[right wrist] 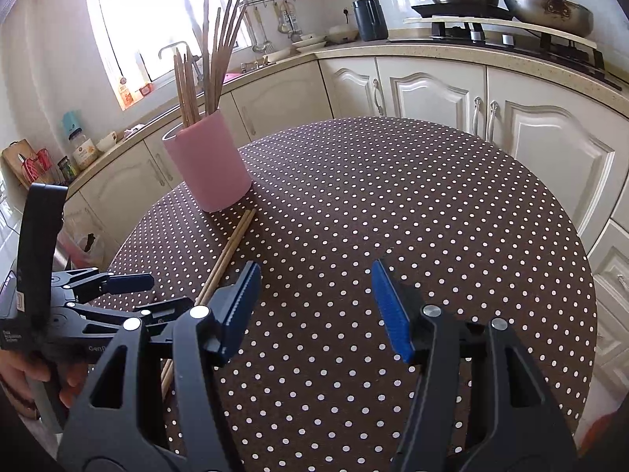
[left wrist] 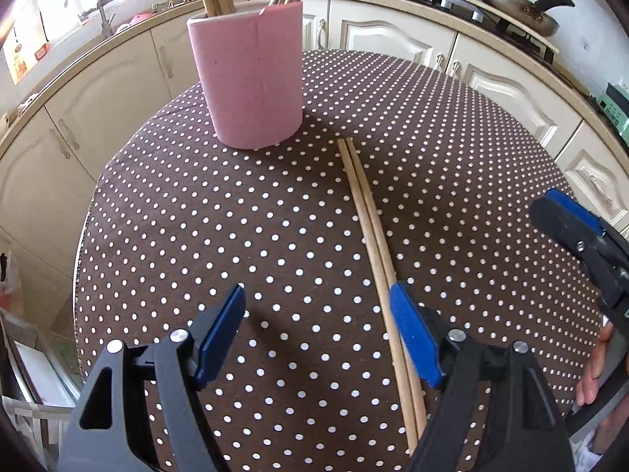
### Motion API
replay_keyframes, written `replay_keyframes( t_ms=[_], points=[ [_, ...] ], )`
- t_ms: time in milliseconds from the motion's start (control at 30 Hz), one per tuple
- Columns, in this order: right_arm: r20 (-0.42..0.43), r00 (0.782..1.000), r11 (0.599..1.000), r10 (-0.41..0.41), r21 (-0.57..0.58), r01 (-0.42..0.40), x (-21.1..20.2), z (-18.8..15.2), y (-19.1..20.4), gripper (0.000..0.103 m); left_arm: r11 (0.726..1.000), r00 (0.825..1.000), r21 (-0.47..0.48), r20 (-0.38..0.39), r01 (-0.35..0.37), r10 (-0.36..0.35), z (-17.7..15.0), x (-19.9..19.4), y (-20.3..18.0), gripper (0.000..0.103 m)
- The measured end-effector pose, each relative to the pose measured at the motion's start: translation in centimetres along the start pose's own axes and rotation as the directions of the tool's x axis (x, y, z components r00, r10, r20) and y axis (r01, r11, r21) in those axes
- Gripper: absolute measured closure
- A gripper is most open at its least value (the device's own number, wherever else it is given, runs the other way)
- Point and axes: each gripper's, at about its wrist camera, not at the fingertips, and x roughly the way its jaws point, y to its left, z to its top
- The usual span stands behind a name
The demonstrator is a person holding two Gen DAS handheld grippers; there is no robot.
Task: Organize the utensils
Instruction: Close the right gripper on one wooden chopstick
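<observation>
Two chopsticks (left wrist: pixel 369 228) on table; one pink holder (left wrist: pixel 247 74); left gripper (left wrist: pixel 318 338), right gripper (right wrist: pixel 314 306) both spread, empty

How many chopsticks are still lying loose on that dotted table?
2. The pair of chopsticks lies side by side on the table, running from near the pink holder back toward the left gripper. More stand inside the holder.

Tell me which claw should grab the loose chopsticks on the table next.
Left. The left claw is open with the chopsticks lying beside its right finger. The right claw, also open, hovers over bare tablecloth, farther from them and the pink holder.
</observation>
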Motion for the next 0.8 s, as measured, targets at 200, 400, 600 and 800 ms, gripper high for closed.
replay_keyframes(
  t_ms=[200, 400, 600, 800],
  points=[
    [-0.008, 1.0, 1.0, -0.006, -0.006, 0.006, 0.2, 0.0, 0.1, 0.045, 1.0, 1.0, -0.013, -0.014, -0.008, 0.008, 0.6, 0.1, 0.0, 0.028],
    [-0.03, 1.0, 1.0, -0.008, -0.02, 0.007, 0.6, 0.0, 0.4, 0.045, 1.0, 0.998, -0.019, -0.07, -0.008, 0.007, 1.9, 0.9, 0.2, 0.029],
    [-0.077, 0.997, 0.999, -0.015, -0.047, 0.012, 1.2, 0.5, 1.0, 0.045, 1.0, 0.997, 0.01, -0.077, -0.029, 0.029, 3.0, 1.2, 0.0, 0.053],
    [-0.199, 0.98, 0.996, -0.013, -0.085, -0.004, 3.1, 1.8, 2.9, 0.045, 1.0, 0.998, -0.012, -0.067, -0.022, 0.022, 2.7, 0.8, 2.2, 0.095]
  ],
)
